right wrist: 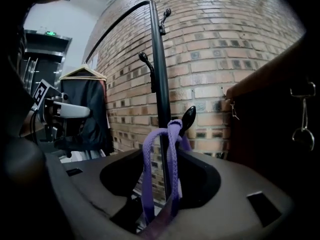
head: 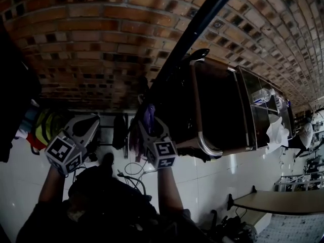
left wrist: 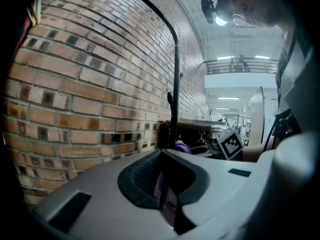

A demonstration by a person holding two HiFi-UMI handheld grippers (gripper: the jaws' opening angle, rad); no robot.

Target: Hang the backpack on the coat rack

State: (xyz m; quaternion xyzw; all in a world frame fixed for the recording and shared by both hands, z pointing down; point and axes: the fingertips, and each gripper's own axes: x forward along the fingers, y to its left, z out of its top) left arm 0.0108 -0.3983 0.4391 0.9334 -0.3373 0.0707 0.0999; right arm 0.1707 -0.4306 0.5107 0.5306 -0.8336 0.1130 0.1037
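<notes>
Right gripper view faces the black coat rack, which stands against a brick wall. The backpack's purple loop is draped over a low hook on the rack's pole. Its two strands drop into the right gripper, whose jaws stand apart, so the webbing runs between them unpinched. The left gripper, just left of the pole, has its jaws nearly together, clamped on a flat purple tab that bears a small printed mark. Further left of the rack a dark garment hangs on a hanger. Head view shows both grippers close to the pole's lower part, with a dark bulk between the forearms — too dim to identify.
</notes>
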